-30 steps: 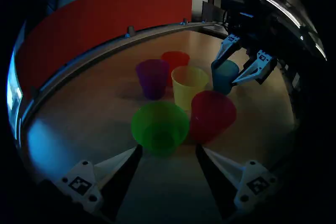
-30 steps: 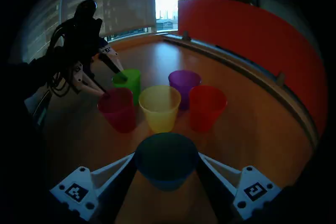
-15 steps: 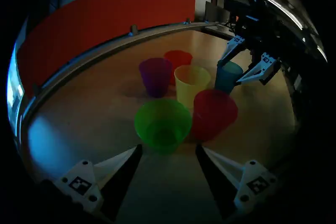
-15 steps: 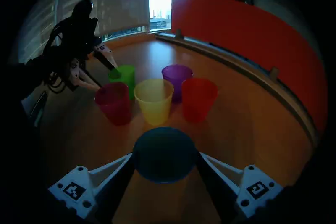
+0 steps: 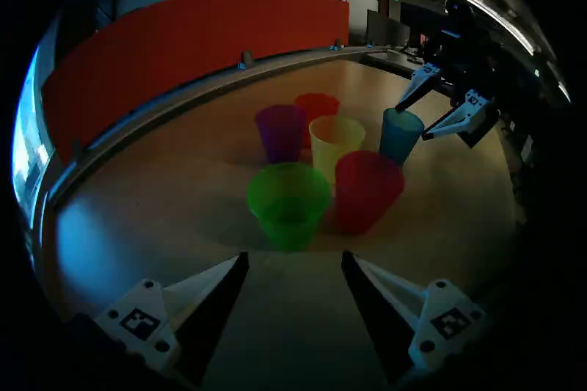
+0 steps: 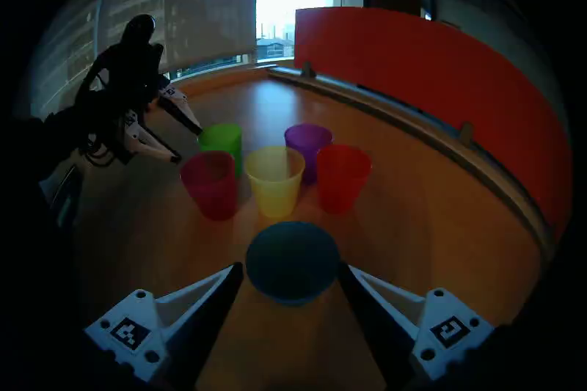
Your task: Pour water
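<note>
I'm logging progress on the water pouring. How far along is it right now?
Done: nothing visible; all six cups stand upright on the table, and water in them can't be made out. In hand: nothing. The left claw is open, just short of the green cup; the right claw is open with the blue cup at its fingertips. Left: grip a cup, lift, pour.

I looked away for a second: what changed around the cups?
Both tongs drew back. The right tongs backed off the blue cup, which earlier sat between their fingers; the left tongs retreated from the green cup. Both stay open, and neither cup itself shifted.
</note>
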Action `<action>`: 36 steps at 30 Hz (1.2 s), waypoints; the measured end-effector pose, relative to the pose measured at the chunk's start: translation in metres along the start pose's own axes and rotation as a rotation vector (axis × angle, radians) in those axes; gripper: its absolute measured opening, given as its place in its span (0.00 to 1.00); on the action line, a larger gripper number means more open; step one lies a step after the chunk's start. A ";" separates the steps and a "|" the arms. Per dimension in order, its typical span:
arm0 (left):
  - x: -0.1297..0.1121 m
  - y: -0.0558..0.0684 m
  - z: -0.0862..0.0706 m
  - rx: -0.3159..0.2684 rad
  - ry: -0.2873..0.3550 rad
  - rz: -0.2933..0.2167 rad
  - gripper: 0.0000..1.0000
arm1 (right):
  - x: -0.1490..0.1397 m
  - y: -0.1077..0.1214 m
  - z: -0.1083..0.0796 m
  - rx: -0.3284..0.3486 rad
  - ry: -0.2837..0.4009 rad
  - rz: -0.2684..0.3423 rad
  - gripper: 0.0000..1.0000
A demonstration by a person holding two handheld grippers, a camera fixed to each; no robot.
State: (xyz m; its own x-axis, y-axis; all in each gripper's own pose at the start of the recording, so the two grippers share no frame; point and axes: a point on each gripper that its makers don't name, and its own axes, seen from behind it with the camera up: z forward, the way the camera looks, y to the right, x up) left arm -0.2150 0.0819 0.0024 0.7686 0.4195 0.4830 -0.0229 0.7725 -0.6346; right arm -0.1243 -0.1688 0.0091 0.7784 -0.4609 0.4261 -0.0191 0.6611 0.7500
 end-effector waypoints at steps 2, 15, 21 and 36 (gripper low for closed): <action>0.001 0.001 -0.005 0.008 0.013 -0.005 0.94 | 0.000 -0.001 -0.005 -0.009 0.009 0.003 1.00; 0.033 0.023 -0.046 0.066 0.172 -0.020 0.94 | 0.003 -0.014 -0.050 -0.073 0.092 0.010 1.00; 0.063 0.028 -0.065 0.127 0.313 -0.042 0.94 | 0.015 -0.020 -0.065 -0.109 0.188 0.035 1.00; 0.093 0.031 -0.107 0.318 0.559 -0.089 0.94 | 0.040 0.001 -0.102 -0.308 0.449 0.122 1.00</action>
State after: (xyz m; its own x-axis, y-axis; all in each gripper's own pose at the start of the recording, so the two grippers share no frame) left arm -0.0760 0.0942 -0.0370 0.9912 0.1022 0.0847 -0.0658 0.9324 -0.3555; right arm -0.0292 -0.1266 -0.0250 0.9741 -0.1174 0.1932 0.0059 0.8676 0.4972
